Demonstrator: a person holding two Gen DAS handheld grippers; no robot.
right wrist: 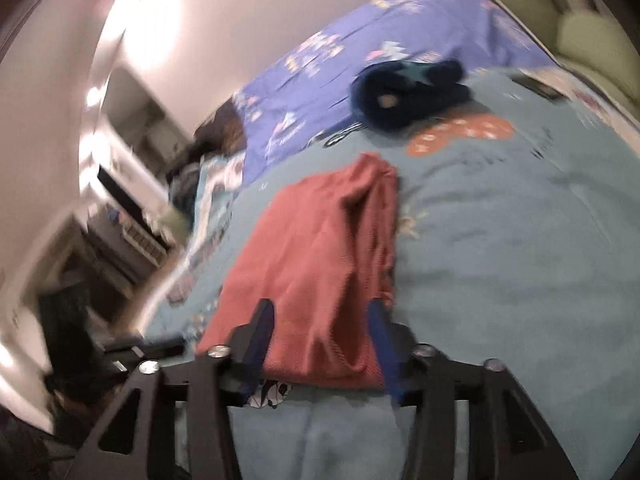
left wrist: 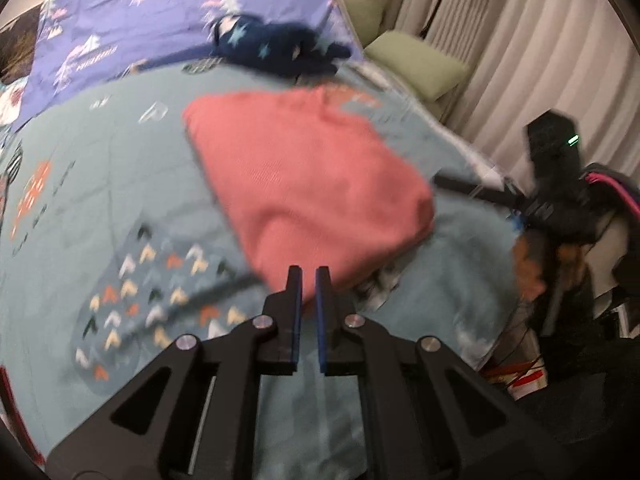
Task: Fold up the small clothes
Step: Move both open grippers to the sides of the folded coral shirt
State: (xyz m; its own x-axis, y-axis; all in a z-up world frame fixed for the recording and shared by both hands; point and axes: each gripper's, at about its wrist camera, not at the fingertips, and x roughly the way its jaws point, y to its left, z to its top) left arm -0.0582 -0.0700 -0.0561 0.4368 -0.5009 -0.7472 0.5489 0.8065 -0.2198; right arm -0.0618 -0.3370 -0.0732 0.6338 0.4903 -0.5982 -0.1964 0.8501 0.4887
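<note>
A folded coral-pink garment [left wrist: 304,184] lies on the teal bedspread [left wrist: 80,184]; it also shows in the right wrist view [right wrist: 316,264]. My left gripper [left wrist: 308,276] has its jaws almost closed with a thin gap, empty, its tips at the garment's near edge. My right gripper [right wrist: 320,312] is open, its two blue-padded fingers [right wrist: 378,320] either side of the garment's near end, which lies between them. A dark navy garment with pale stars [left wrist: 276,46] lies crumpled further back; it also shows in the right wrist view [right wrist: 404,92].
A purple patterned sheet [left wrist: 132,28] covers the bed's far part. Green cushions [left wrist: 416,60] and pale curtains [left wrist: 520,60] stand at the right. Black equipment with cables [left wrist: 560,184] stands by the bed's right edge. Shelves and furniture [right wrist: 120,216] are off the bed's left side.
</note>
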